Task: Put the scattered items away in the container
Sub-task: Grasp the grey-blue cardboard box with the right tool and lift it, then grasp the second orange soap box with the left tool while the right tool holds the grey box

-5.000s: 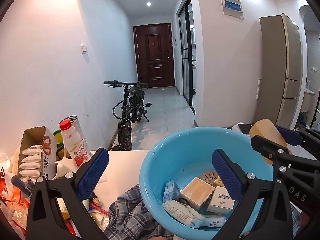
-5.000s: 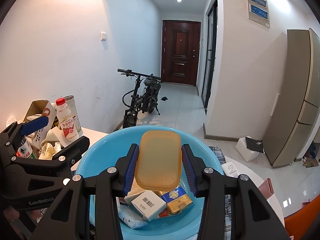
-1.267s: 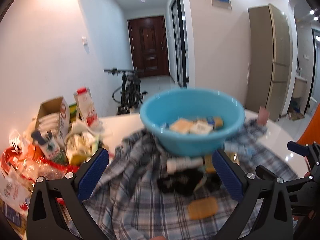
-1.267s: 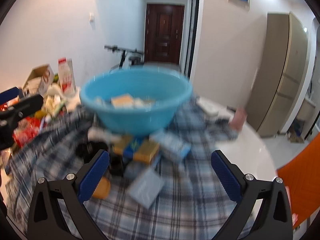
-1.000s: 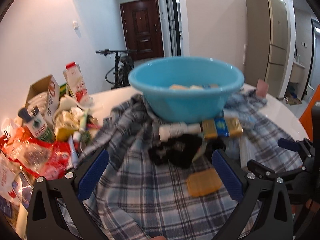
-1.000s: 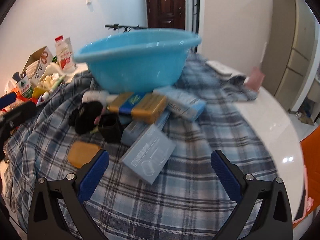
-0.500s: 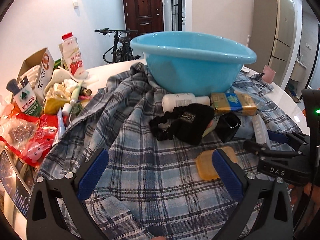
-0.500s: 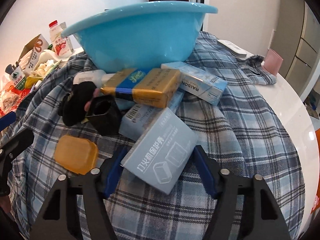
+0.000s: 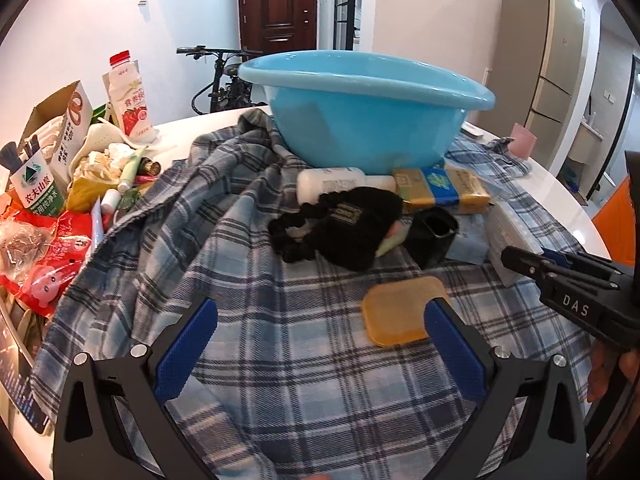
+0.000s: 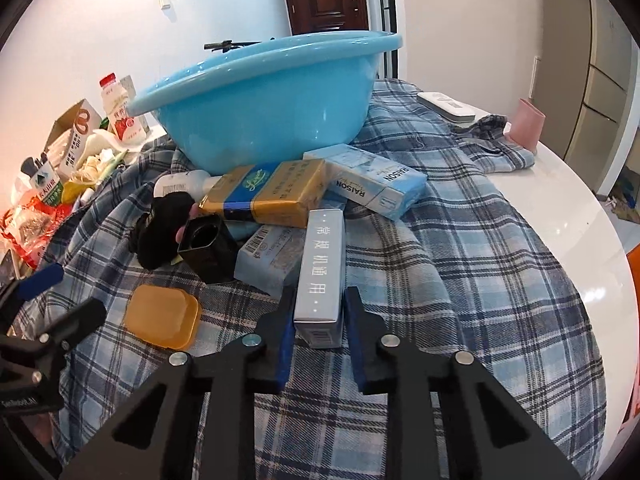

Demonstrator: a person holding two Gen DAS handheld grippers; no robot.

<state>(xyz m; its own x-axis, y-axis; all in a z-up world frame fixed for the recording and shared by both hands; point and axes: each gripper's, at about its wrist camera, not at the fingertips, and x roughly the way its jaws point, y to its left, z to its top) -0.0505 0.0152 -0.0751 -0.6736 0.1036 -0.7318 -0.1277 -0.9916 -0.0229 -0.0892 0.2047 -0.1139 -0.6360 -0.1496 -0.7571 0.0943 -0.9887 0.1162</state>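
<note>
A blue basin (image 9: 362,120) (image 10: 264,108) stands on a plaid cloth (image 9: 248,280). In front of it lie a white bottle (image 9: 332,190), a gold and blue box (image 10: 266,194), a light blue RAISON box (image 10: 368,184), a black cloth item (image 9: 352,224), a small black box (image 10: 206,248) and an orange lid (image 9: 402,314) (image 10: 162,316). My right gripper (image 10: 316,334) is shut on a pale grey-blue box (image 10: 322,272), turned on its edge. My left gripper (image 9: 316,340) is open and empty, with the orange lid just ahead of its right finger.
A heap of snacks, a milk bottle (image 9: 130,100), cartons and red packets (image 9: 44,256) fills the table's left side. A pink cup (image 10: 528,124) and a white case (image 10: 446,106) sit at the far right. The white table edge (image 10: 592,240) curves on the right.
Both grippers came back from the basin and dropped low over the cloth. The right gripper closed on the grey-blue box and tipped it onto its edge. The left gripper stayed open.
</note>
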